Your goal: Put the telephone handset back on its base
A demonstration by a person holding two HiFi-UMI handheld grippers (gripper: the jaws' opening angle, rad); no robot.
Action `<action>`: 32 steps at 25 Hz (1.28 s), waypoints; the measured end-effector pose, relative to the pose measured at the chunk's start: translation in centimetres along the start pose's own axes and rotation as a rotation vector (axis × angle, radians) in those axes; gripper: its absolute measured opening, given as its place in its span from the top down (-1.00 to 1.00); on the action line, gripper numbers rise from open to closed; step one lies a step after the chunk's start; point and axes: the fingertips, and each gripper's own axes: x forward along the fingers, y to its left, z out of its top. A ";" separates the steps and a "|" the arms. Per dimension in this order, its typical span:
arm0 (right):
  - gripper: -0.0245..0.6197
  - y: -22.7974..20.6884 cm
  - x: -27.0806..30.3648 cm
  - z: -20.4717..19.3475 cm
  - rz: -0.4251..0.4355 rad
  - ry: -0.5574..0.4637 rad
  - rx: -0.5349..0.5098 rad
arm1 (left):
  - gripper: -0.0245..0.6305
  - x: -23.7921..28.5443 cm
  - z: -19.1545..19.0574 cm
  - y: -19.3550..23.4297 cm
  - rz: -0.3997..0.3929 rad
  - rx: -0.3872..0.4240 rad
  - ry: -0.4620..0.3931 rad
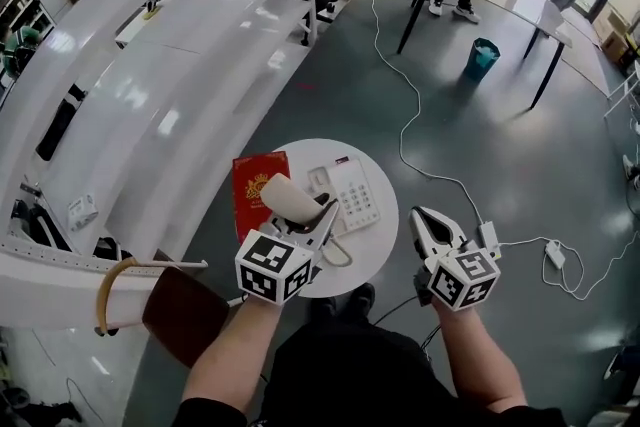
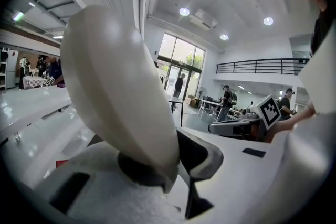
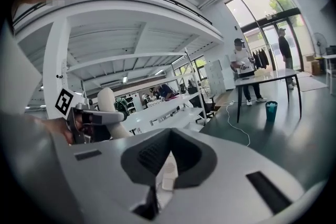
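left gripper (image 1: 320, 215) pinched the handset (image 1: 285, 198) at seven o'clock of the base (image 1: 345, 190), probably readying it for the cradle; right gripper (image 1: 427, 220) sat pressed together, empty, clear at three o'clock.

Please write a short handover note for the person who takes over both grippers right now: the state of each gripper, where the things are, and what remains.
Left gripper: shut on the handset, held above the round table, just left of the telephone base.
Right gripper: shut, empty, off the table's right edge.
Telephone base: on the table, no handset on it; a red booklet lies to its left.
Done: handset is gripped.
Left: lower it onto the base, then release.
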 end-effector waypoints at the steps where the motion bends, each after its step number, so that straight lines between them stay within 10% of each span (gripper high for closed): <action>1: 0.91 0.1 0.1 -0.3 -0.010 0.006 0.004 | 0.70 0.2 -0.5 0.1 -0.015 0.000 0.014; 32: 0.91 -3.6 6.3 -10.6 -0.037 0.168 0.079 | 0.70 12.0 -19.1 2.1 -0.213 -0.001 0.427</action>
